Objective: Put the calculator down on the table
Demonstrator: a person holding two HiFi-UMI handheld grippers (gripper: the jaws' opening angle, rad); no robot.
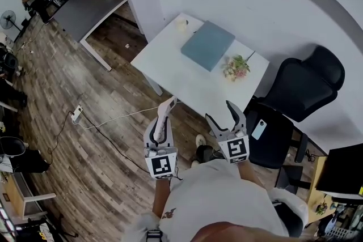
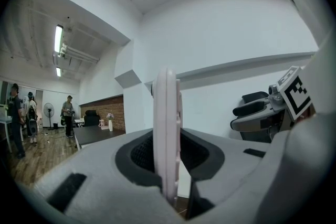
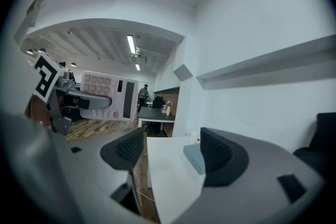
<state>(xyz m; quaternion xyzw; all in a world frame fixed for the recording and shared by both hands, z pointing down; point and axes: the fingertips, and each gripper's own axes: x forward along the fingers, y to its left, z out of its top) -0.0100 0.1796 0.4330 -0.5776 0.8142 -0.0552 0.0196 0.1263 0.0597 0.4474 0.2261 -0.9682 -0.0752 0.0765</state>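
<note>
Looking down in the head view, we see the left gripper (image 1: 160, 128) holding the calculator (image 1: 167, 106) in the air, short of the white table (image 1: 170, 65). Left gripper view: its jaws clamp the calculator edge-on. Right gripper view: the right gripper (image 3: 171, 152) stands open and empty.

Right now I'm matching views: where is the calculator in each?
Head view: calculator lower centre, in left gripper.
Left gripper view: calculator dead centre, edge-on, clamped by the jaws.
Right gripper view: calculator at left, keys showing.
Shared landmark: dark desk, in all three.
</note>
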